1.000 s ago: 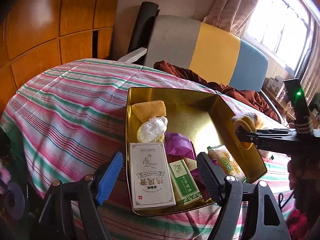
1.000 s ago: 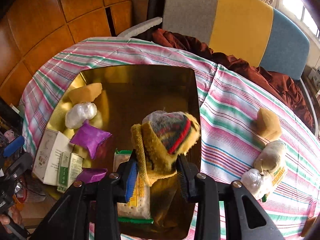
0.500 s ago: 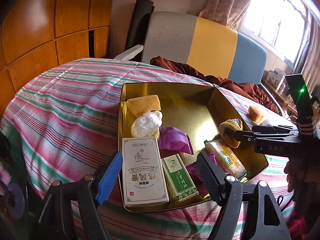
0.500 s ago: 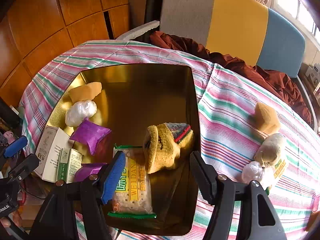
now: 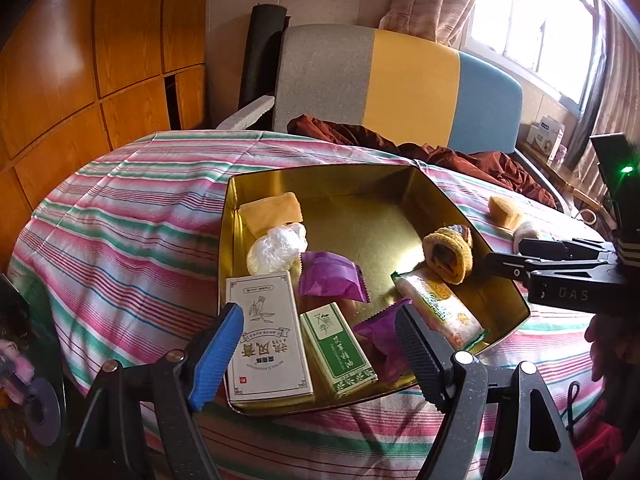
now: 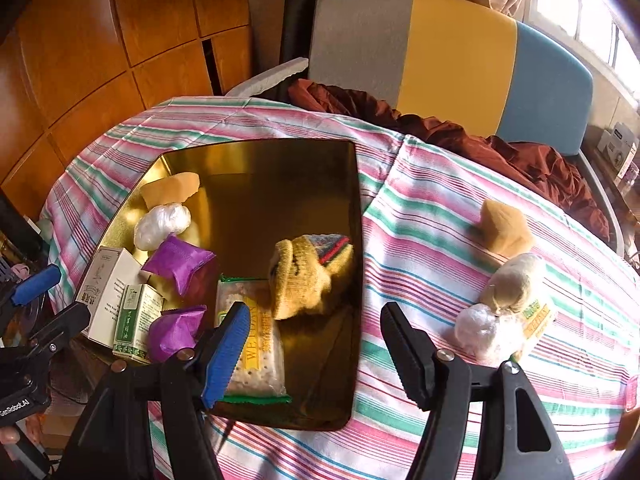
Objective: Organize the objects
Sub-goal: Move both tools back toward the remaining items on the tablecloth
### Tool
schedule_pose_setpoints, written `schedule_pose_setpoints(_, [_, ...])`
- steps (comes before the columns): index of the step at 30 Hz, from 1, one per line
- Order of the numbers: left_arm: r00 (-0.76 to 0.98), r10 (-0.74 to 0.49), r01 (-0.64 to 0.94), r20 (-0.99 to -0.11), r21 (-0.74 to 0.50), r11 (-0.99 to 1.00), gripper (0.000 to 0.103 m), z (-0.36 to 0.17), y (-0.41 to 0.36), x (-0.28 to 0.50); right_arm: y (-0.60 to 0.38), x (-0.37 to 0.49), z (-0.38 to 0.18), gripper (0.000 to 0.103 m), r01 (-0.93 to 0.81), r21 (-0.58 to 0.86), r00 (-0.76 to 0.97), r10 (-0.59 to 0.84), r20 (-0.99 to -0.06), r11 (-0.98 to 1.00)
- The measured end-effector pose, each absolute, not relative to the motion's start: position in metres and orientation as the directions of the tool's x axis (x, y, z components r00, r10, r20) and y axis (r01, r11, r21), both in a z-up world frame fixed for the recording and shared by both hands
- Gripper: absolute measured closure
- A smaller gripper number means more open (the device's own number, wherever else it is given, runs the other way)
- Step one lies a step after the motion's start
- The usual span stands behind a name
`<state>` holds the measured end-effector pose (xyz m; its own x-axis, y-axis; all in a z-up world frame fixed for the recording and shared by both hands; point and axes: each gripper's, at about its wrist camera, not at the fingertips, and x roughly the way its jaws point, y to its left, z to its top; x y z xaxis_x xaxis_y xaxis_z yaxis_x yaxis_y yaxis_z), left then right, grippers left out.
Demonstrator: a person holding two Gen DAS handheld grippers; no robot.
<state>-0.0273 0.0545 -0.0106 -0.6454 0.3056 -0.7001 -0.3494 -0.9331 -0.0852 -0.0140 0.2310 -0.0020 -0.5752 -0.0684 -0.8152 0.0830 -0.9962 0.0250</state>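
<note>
A gold tin tray lies on the striped tablecloth. In it are a yellow knitted sock bundle, a biscuit pack, two purple packets, a white box, a green box, a clear bag and a yellow sponge. My right gripper is open and empty, just behind the sock. My left gripper is open and empty over the tray's near edge.
On the cloth right of the tray lie a tan sponge, a beige bundle, a clear bag and a green-yellow pack. A brown cloth and a striped chair stand behind the table.
My right gripper opened and let go of the sock bundle, which now lies in the tray. The right gripper then drew back. The left gripper pulled back a little.
</note>
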Motion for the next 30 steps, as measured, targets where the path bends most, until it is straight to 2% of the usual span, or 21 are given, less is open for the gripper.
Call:
schedule_pose_setpoints(11, [-0.621, 0.339, -0.426, -0.707, -0.058, -0.903, 0.024, -0.004, 0.084, -0.021, 0.309, 0.0, 0.006, 0.034, -0.054, 0.015, -0.59, 0.02, -0.807, -0.998])
schedule_pose_setpoints(20, [-0.595, 0.38, -0.515, -0.708, -0.026, -0.857, 0.024, 0.007, 0.125, -0.018, 0.41, 0.002, -0.003, 0.034, -0.256, -0.019, -0.574, 0.168, -0.801, -0.966])
schedule_pose_setpoints(22, [-0.591, 0.39, -0.539, -0.706, -0.015, -0.842, 0.024, 0.01, 0.137, -0.018, 0.435, 0.007, -0.009, 0.034, -0.32, 0.004, -0.563, 0.187, -0.805, -0.947])
schedule_pose_setpoints(27, [-0.559, 0.442, -0.622, -0.701, 0.003, -0.783, 0.024, 0.02, 0.182, -0.016, 0.491, 0.025, -0.024, 0.034, -0.504, 0.162, -0.534, 0.159, -0.83, -0.848])
schedule_pose_setpoints(30, [-0.514, 0.484, -0.671, -0.708, -0.02, -0.741, 0.024, 0.024, 0.215, -0.018, 0.504, 0.032, -0.025, 0.034, -0.544, 0.21, -0.54, 0.146, -0.829, -0.813])
